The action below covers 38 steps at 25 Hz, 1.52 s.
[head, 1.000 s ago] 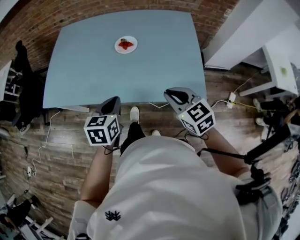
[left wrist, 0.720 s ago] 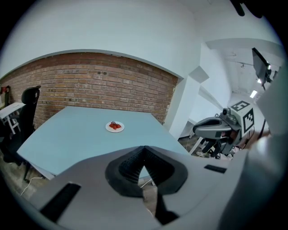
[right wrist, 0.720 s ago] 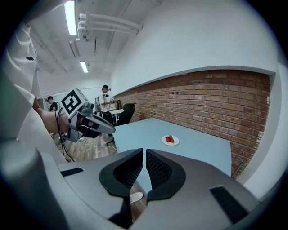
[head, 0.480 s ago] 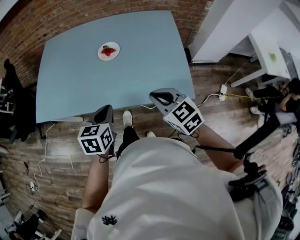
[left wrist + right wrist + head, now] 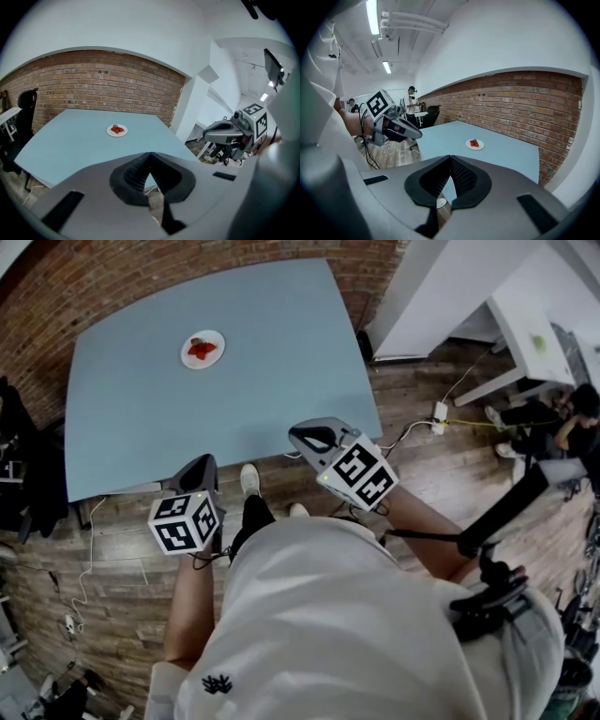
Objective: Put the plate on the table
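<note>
A small white plate with red strawberries on it rests on the light blue table, towards its far side. The plate also shows in the left gripper view and in the right gripper view. My left gripper hangs over the wooden floor just off the table's near edge, jaws closed with nothing between them. My right gripper is at the near right corner of the table, also shut and empty. Both are far from the plate.
A brick wall runs behind the table. A black chair stands at the table's left end. White desks and a white partition are on the right, with cables on the floor and other people beyond.
The head view has swung, so the table and plate sit further left in the picture. Both grippers have drifted a little left and stay shut. The plate has not moved on the table.
</note>
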Each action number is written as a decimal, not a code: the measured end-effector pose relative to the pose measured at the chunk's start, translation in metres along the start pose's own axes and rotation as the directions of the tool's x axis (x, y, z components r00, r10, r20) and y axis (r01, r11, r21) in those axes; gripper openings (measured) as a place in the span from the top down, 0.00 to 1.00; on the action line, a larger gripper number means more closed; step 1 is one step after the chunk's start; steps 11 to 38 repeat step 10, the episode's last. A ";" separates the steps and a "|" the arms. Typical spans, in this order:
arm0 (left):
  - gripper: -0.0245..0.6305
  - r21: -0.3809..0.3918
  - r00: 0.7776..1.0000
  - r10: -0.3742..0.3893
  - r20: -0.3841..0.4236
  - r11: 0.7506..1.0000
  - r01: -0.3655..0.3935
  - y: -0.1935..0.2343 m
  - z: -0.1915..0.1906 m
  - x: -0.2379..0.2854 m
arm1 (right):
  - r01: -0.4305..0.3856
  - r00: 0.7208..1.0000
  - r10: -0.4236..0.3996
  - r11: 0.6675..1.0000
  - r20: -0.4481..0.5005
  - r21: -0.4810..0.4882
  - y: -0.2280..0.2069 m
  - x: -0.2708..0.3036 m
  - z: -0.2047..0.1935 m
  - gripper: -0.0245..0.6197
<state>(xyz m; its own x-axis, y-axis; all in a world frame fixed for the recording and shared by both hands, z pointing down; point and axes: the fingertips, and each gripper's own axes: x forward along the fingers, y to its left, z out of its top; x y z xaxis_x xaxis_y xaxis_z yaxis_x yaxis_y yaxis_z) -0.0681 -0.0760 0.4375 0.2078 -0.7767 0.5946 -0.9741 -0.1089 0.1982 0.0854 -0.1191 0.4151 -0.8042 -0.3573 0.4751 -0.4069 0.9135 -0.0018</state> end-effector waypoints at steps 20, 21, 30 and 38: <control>0.96 0.000 0.999 0.001 -0.039 1.000 -0.001 0.019 0.012 0.025 | -0.008 1.000 0.009 1.000 -0.017 0.026 -0.020 0.027 0.001 0.95; 0.96 0.000 0.999 0.001 -0.039 1.000 -0.001 0.019 0.012 0.025 | -0.008 1.000 0.009 1.000 -0.017 0.026 -0.020 0.027 0.001 0.95; 0.96 0.000 0.999 0.001 -0.039 1.000 -0.001 0.019 0.012 0.025 | -0.008 1.000 0.009 1.000 -0.017 0.026 -0.020 0.027 0.001 0.95; 0.96 0.000 0.999 0.001 -0.039 1.000 -0.001 0.019 0.012 0.025 | -0.008 1.000 0.009 1.000 -0.017 0.026 -0.020 0.027 0.001 0.95</control>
